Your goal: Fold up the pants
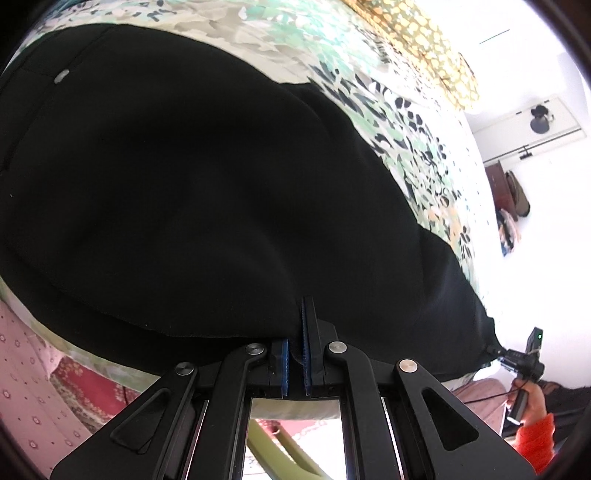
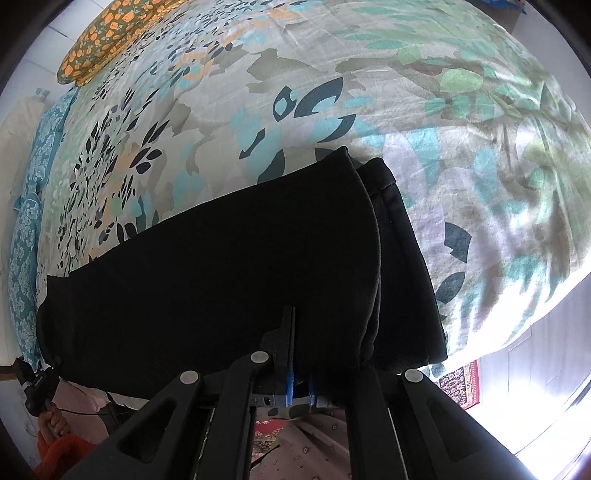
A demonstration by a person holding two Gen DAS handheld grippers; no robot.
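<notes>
Black pants (image 1: 207, 192) lie on a floral bedsheet (image 1: 399, 110), the waistband with a silver button at upper left in the left wrist view. My left gripper (image 1: 301, 332) is shut on the near edge of the pants. In the right wrist view the pants (image 2: 236, 266) show their two leg hems at upper right, one over the other. My right gripper (image 2: 295, 343) is shut on the near edge by the leg ends; cloth covers its right finger. The right gripper also shows at the far right of the left wrist view (image 1: 493, 350), pinching the pants' corner.
A yellow-orange floral pillow (image 2: 107, 33) lies at the bed's far end. The bedsheet (image 2: 424, 92) spreads beyond the pants. A teal patterned cloth (image 2: 33, 206) hangs along the bed's left side. A red patterned rug (image 2: 461, 384) lies on the floor. A wall rack with clothes (image 1: 513, 199) stands beyond the bed.
</notes>
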